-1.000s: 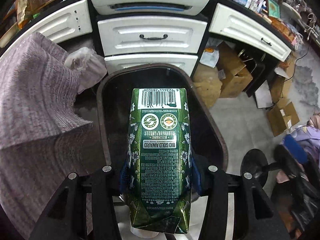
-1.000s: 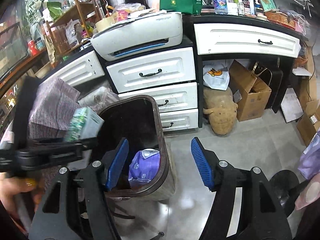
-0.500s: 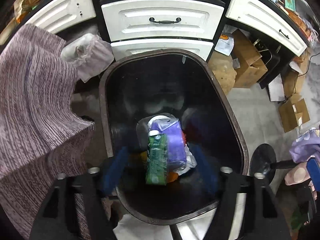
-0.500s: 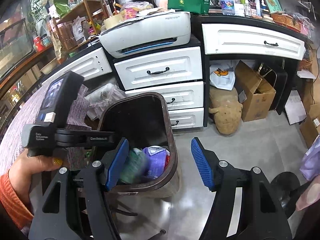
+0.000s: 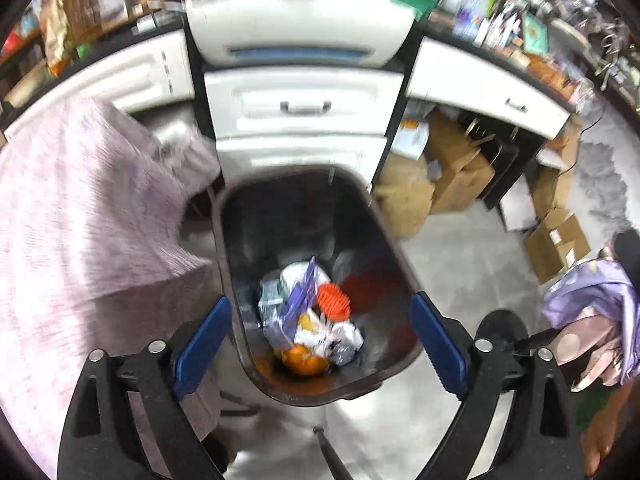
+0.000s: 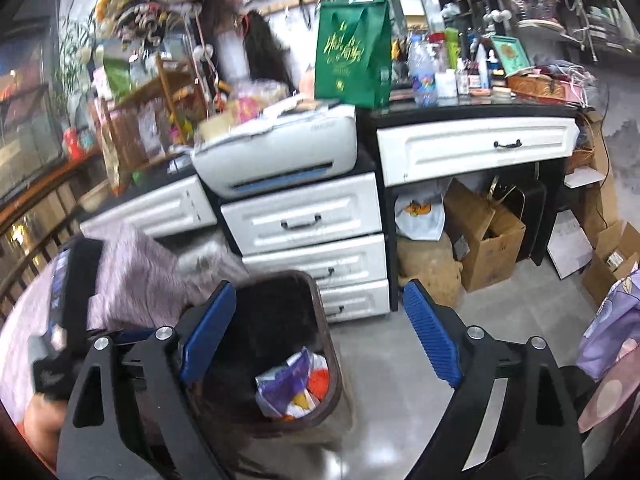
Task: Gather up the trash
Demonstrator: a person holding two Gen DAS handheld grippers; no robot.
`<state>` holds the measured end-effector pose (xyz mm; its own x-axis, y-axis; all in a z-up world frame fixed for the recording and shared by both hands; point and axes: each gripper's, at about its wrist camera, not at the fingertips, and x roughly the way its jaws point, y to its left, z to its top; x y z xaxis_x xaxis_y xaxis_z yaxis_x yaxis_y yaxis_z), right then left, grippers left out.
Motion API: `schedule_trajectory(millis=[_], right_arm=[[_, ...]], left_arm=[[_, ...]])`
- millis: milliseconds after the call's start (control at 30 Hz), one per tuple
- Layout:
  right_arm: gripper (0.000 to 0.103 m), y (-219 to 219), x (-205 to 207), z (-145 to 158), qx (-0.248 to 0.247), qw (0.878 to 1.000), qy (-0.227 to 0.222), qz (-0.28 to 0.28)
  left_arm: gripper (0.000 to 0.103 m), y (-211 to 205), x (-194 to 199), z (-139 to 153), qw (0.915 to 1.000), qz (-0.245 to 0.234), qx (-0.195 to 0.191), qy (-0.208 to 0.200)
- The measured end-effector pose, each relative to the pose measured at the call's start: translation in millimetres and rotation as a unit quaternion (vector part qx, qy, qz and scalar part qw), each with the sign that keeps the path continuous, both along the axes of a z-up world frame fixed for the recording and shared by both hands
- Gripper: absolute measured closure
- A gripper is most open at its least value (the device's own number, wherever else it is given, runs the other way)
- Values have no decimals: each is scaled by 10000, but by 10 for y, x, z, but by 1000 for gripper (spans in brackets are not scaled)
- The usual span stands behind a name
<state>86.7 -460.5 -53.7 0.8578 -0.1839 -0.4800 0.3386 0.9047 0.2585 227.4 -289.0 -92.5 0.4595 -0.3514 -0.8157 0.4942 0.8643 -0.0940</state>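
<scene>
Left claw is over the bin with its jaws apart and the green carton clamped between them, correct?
Not quite. The left claw is over the bin, jaws apart and opening, but nothing is between them. The left wrist view shows only bagged trash at the bin's bottom; no carton is clamped.

Motion blur smears the trash (image 5: pixel 308 320) lying between the fingers in the bin (image 5: pixel 236 264), so no single piece can be named. The bin's near rim hides behind the left-hand finger in the right wrist view. The clutter on the bench (image 6: pixel 472 110) beyond the fingers is too small to identify.
</scene>
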Motion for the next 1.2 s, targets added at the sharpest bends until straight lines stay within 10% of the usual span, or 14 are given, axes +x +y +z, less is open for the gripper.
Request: schedule_trajectory(millis=[433,1200], right_arm=[[8,497,-243,420,161,9986,-395,327],[6,2180,-834,542,-537,9850,-774,1449]], left_arm=[[6,891,-990,956,9787,171,-559,-1970],[5,2446,-2100,1109,9348,2043,-451,-2870]])
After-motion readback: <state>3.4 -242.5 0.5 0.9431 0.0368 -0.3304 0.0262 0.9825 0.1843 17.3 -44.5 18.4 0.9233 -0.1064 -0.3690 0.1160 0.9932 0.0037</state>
